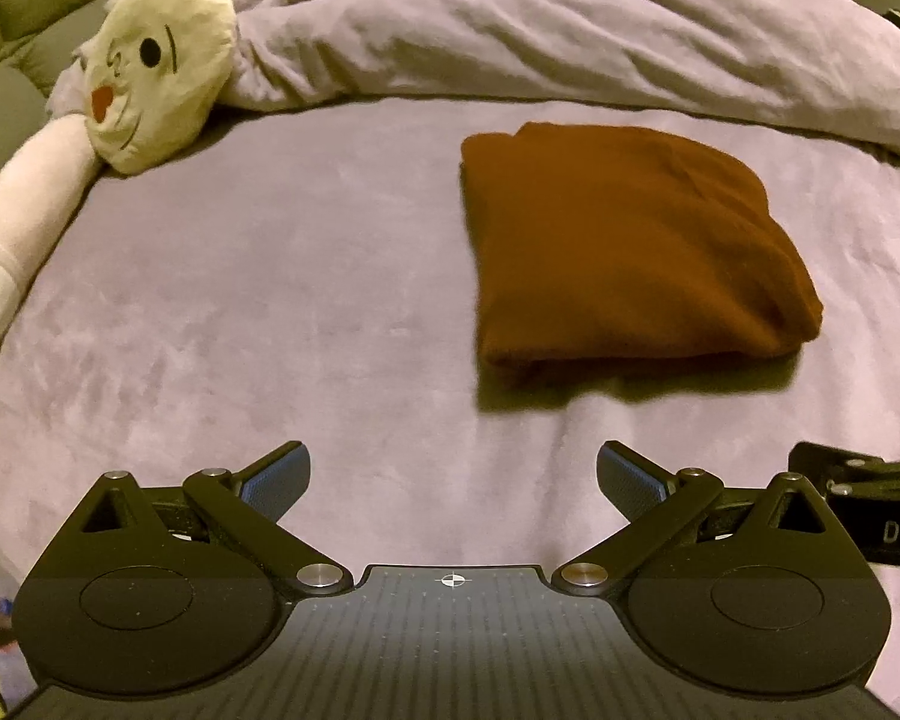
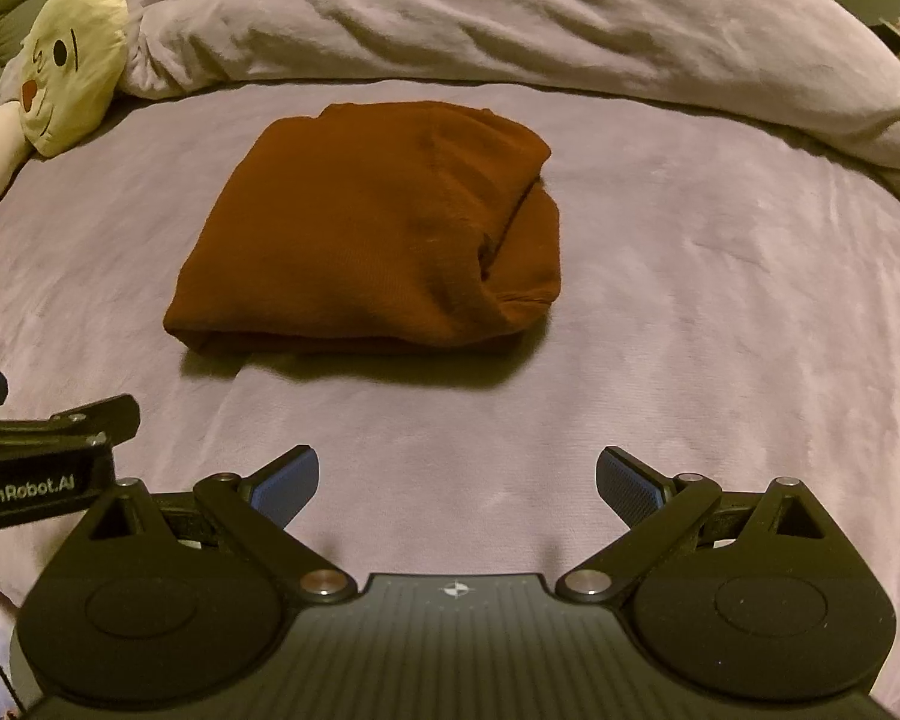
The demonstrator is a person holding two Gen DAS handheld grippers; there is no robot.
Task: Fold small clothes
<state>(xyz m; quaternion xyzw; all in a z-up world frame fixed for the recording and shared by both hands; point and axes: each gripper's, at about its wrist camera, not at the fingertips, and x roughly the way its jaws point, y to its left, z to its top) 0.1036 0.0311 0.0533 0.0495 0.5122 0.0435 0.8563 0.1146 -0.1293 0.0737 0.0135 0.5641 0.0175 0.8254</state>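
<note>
While the rust-brown knit garment (image 1: 636,246) lies folded into a compact rectangle on the lilac plush bedspread (image 1: 270,300), both tools are held back from it, empty. At far left, a cream plush toy with a stitched face (image 1: 156,66) is propped against the bunched lilac duvet (image 1: 570,30), well apart from the work. The left gripper (image 1: 453,480) is seen with its blue-padded jaws spread wide, nothing between them. The garment is placed ahead of it and to the right, near the middle of the bed. The right gripper (image 2: 456,480) is likewise held agape, the bundle ahead and slightly left. The fold is judged essentially finished; if tidying is wanted, the loose roll on the bundle's right side is best pressed flat, not re-pinched.
</note>
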